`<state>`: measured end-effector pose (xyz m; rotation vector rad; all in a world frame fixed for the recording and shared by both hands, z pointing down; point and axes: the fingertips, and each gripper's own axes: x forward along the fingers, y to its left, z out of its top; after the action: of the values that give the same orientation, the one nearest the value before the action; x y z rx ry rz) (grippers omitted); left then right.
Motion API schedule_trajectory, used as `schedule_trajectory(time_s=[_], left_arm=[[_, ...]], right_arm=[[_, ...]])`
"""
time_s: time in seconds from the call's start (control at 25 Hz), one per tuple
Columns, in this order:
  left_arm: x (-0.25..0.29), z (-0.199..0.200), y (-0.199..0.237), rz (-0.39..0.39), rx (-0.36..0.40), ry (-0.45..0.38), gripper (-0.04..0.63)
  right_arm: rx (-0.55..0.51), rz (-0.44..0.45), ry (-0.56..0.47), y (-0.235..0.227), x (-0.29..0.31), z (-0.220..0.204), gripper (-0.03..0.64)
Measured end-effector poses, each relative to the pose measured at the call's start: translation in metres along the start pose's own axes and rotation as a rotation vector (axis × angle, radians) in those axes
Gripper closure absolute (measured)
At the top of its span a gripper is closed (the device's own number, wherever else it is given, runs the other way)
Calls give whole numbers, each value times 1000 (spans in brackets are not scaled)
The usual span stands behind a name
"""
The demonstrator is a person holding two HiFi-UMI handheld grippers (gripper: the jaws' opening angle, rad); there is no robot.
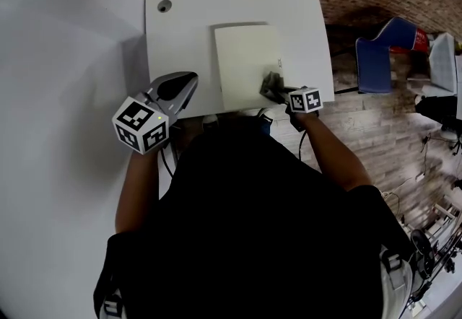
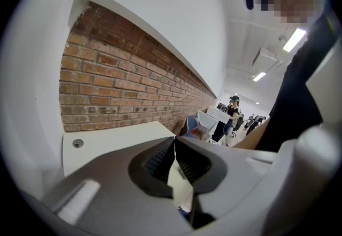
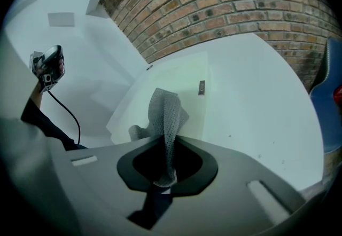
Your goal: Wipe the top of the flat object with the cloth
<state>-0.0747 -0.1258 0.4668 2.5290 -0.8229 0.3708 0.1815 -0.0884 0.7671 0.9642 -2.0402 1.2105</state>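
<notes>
I counted one white bench (image 1: 303,14) with one round grommet (image 1: 164,6) in it. There was one flat pale object (image 1: 245,65) and one grey mesh cloth (image 3: 165,117). I held two grippers, the left gripper (image 1: 189,81) and the right gripper (image 1: 274,88), carrying two marker cubes (image 1: 141,125) (image 1: 305,99). One blue chair (image 1: 375,61) stood nearby.

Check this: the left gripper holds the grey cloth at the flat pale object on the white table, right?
No, it is the right gripper that grips the grey cloth, as the right gripper view shows. The rest stands.
</notes>
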Motion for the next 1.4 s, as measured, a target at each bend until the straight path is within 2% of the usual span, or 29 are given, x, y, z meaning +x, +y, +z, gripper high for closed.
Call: schedule_trajectory(time_s=[0.48, 1.4], left_arm=[[5, -2, -4, -10, 2, 5, 594], [8, -4, -3, -9, -8, 1, 592]], right_arm=[[37, -32, -30, -20, -12, -2, 603], [51, -29, -36, -21, -13, -1, 603]])
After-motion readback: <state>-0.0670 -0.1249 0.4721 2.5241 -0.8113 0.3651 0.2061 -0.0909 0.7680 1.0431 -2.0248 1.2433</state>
